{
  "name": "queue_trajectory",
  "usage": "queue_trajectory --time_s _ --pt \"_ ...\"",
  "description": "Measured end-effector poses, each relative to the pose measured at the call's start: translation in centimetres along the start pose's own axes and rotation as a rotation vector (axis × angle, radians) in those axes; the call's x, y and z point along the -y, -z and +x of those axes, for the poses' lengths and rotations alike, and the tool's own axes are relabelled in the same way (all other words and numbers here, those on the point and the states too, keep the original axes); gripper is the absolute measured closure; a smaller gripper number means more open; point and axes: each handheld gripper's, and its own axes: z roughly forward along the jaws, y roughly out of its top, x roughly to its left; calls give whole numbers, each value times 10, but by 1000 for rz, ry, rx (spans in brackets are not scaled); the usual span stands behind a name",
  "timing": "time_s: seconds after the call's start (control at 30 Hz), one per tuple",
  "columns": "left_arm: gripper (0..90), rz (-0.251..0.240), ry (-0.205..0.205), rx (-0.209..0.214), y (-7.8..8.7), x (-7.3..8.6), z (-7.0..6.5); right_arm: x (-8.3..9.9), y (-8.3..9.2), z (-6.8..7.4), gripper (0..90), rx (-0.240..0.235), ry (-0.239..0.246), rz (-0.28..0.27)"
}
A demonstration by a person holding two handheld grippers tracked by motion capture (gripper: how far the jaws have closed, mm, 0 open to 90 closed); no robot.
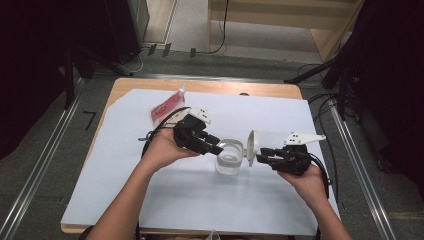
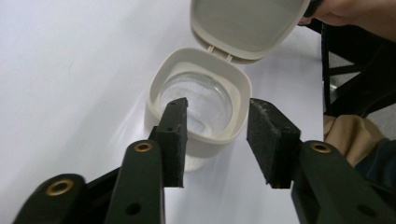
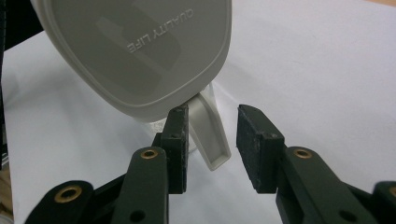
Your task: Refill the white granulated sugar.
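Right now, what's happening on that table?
A person with a gripper in each hand is working on a small clear jar with a hinged beige lid, which stands flipped open. The left gripper is at the jar's rim with its jaws apart, one pad reaching over the opening; whether it touches, I can't tell. The right gripper sits just behind the raised lid, jaws open, not clamping it. A red pouch lies at the far left of the white sheet.
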Motion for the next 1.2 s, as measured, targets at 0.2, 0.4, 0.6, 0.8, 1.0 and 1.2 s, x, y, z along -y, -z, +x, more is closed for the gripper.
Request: queue_trajectory --time_s 0.2,0.4,0.6,0.8,1.0,1.2 --pt "499 4 -24 -43 10 9 1 1 4 0 608 -4 5 -23" --pt "463 -5 5 -72 22 17 4 0 6 -2 512 0 -11 -20" --pt "451 -19 24 -86 34 26 3 -2 10 -6 494 18 9 -31" --pt "452 -26 53 -109 44 37 6 -4 12 -8 484 37 8 -53" --pt "453 -40 68 -129 52 45 10 -4 14 -10 498 48 8 -63" --pt "452 -36 85 -154 61 52 13 -2 12 -9 474 49 14 -40"
